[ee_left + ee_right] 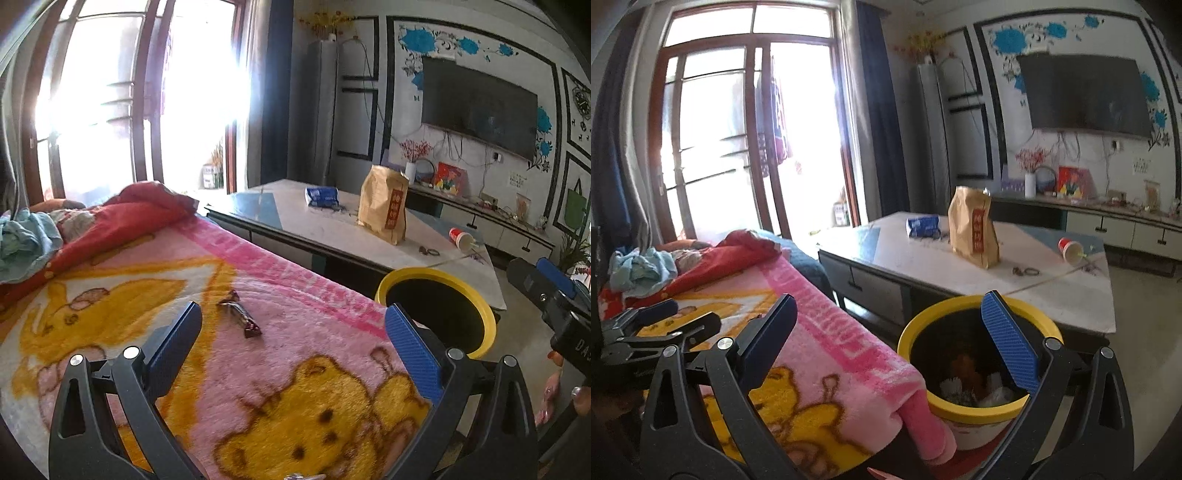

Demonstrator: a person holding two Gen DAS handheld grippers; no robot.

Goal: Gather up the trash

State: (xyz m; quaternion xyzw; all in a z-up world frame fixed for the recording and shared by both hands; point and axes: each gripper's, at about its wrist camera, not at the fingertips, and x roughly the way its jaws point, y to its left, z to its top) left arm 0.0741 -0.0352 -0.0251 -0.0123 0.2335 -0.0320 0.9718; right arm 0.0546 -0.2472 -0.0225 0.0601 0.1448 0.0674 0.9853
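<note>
1. Candy wrapper (239, 318): dark, twisted, lying on the pink blanket (280, 295) of the bed, near the edge facing the table (325, 229).
2. Left claw (293, 345): spread wide, empty, just short of the wrapper.
3. Right claw (888, 334): spread, empty, above the yellow-rimmed bin (975, 406) beside the bed's edge.
4. Paper bag (975, 232): upright on the table.

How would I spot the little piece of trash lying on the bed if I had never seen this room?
Start at the pink and yellow cartoon blanket covering the bed. On it, just ahead of the left gripper and left of the yellow-rimmed bin, lies a candy wrapper. It is small, dark and shiny with twisted ends, the only loose item on that fuzzy surface.
</note>
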